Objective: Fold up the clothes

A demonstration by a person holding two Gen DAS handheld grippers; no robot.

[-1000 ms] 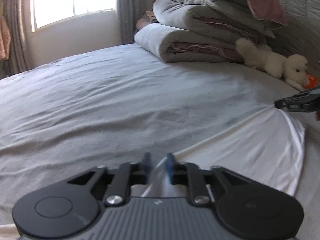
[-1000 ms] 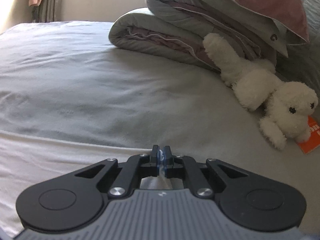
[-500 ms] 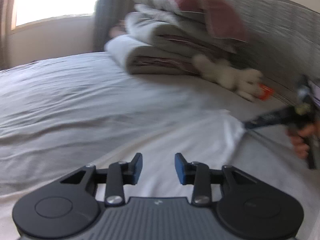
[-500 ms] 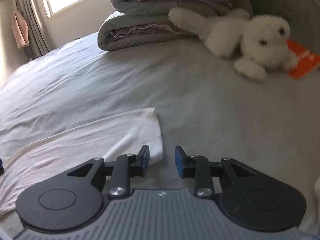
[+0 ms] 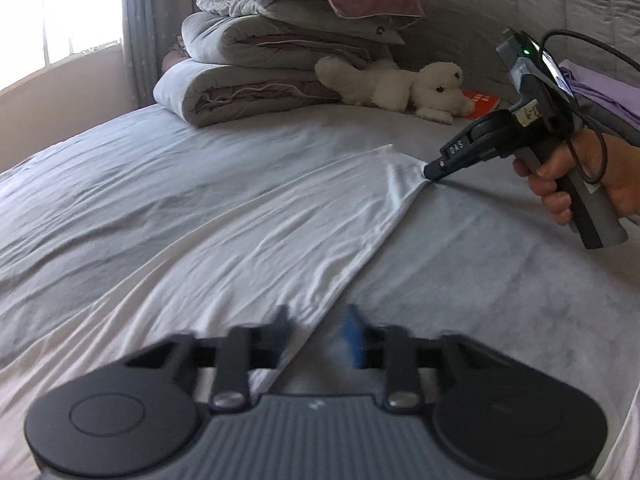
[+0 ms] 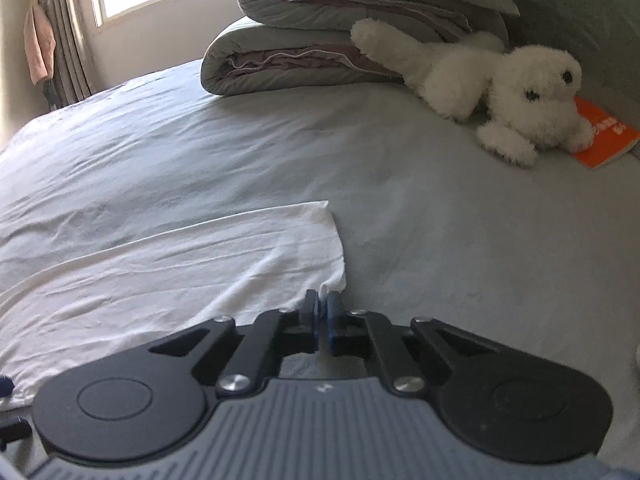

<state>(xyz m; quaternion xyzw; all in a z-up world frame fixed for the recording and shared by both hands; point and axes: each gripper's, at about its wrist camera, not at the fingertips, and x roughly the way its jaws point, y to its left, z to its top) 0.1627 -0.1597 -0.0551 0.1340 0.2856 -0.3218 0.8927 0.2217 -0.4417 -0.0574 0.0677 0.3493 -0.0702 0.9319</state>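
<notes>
A white garment [image 5: 280, 220] lies spread flat on the grey bed sheet [image 5: 120, 184]. My left gripper [image 5: 319, 332] is low over its near edge. Its fingers are blurred and still apart, closing, with the cloth's edge between them. My right gripper [image 5: 430, 171], held by a hand [image 5: 560, 188], pinches the garment's far corner. In the right wrist view the right gripper [image 6: 321, 312] has just closed, its blue pads pressed on a small tuft of the white garment [image 6: 180, 272].
Folded grey quilts [image 5: 256, 88] with a pink pillow on top are stacked at the head of the bed. A white stuffed dog [image 5: 400, 84] lies beside them on an orange booklet [image 5: 482, 104]. A window and curtain [image 6: 60, 40] are at the left.
A second ago both grippers held cloth, then both let go and stood open. Now the right one is shut on the garment's corner, and the left one has moved to the near edge.
</notes>
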